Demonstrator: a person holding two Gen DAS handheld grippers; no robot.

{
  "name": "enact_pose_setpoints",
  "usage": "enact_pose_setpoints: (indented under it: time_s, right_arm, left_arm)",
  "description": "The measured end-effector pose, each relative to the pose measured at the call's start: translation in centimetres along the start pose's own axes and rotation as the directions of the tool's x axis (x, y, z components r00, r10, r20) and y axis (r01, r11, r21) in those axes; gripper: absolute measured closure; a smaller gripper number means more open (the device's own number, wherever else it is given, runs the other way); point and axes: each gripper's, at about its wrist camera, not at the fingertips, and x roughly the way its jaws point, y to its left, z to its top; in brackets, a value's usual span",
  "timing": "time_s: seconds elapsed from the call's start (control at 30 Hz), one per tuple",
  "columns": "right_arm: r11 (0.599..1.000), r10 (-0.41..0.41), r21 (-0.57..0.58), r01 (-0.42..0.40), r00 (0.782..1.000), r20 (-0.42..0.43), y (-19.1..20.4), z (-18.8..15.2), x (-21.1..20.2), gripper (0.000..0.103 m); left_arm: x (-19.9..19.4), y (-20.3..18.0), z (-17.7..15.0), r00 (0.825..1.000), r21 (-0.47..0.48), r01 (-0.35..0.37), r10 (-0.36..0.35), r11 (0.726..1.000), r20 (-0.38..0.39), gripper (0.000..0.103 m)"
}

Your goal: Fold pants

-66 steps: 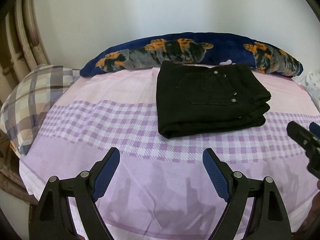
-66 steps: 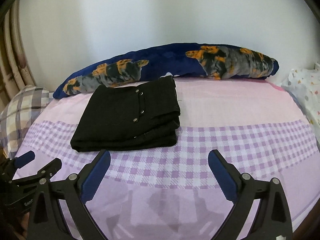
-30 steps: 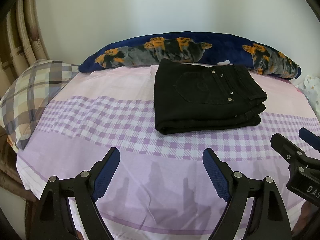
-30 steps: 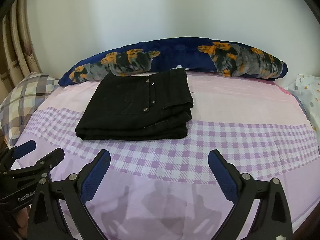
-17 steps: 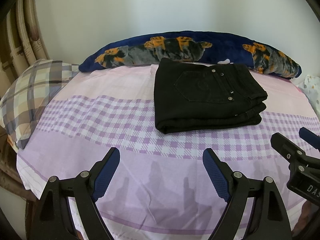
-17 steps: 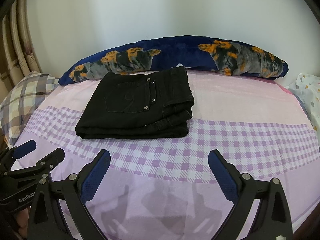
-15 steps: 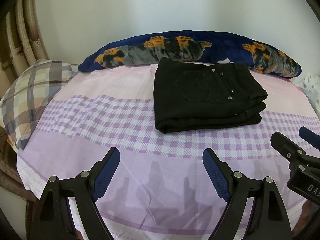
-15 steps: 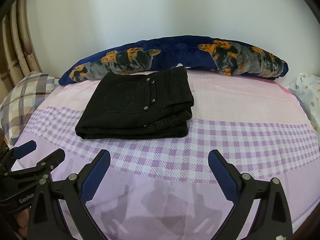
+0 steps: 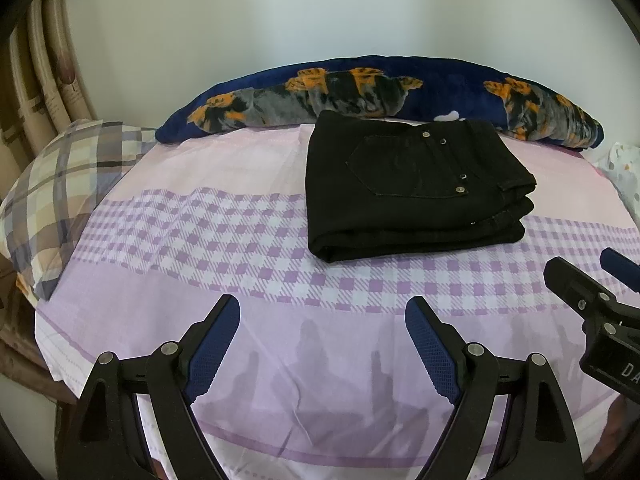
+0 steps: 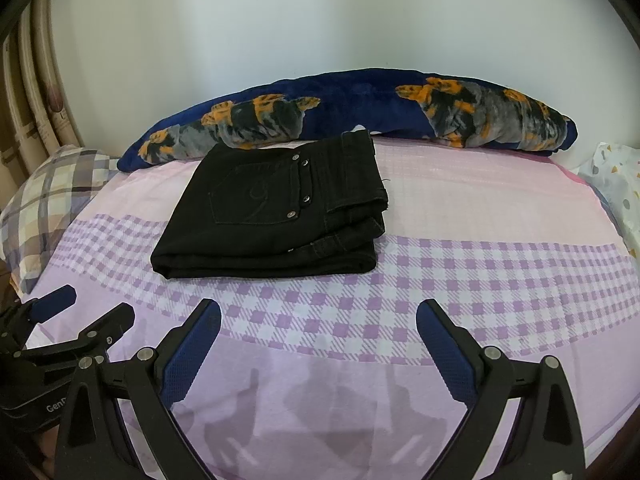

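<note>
Black denim, pants (image 9: 412,192): folded into a compact stack w/ several layers, back pocket & rivets facing up. Lies flat on bed sheet (image 9: 280,352), toward far side of bed, back edge touching or just short of bolster; can't tell which.
Pants, right wrist view (image 10: 276,208): left of centre, folded edge on the left, waistband end on the right, layers slightly stepped there.
Left gripper (image 9: 322,320): jaws spread wide, nothing between them. Hovers over near part of sheet, well apart from pants. Blue pads (image 9: 214,344) facing inward.
Right gripper (image 10: 318,324): jaws spread wide, holding nothing. Also over near part of sheet, clear of pants.
Cross-view: right gripper (image 9: 596,300) shows at right edge of left wrist view; left gripper (image 10: 76,312) shows at lower left of right wrist view. Units sit side by side.
Sheet: pink/lilac w/ purple check band; pants' near edge rests on check band.
Bolster (image 9: 380,92): navy w/ orange-grey print, lies along wall behind pants.
Plaid pillow (image 9: 60,184): left end of bed, apart from pants.
White patterned cloth (image 10: 616,184): far right edge, only partly in view.
</note>
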Motion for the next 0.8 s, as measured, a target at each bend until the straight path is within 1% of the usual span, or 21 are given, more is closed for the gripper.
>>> enact_pose_setpoints:
  time_s: [0.57, 0.8]
  right_arm:
    - [1.0, 0.001, -0.002, -0.001, 1.0, 0.0, 0.0, -0.04, 0.04, 0.005]
    - [1.0, -0.001, 0.002, 0.001, 1.0, 0.0, 0.04, -0.17, -0.14, 0.005]
  left_arm:
    - [-0.02, -0.15, 0.01, 1.0, 0.0, -0.003, 0.003, 1.0, -0.002, 0.018]
    - [0.16, -0.15, 0.06, 1.0, 0.008, 0.011, -0.011, 1.0, -0.004, 0.018]
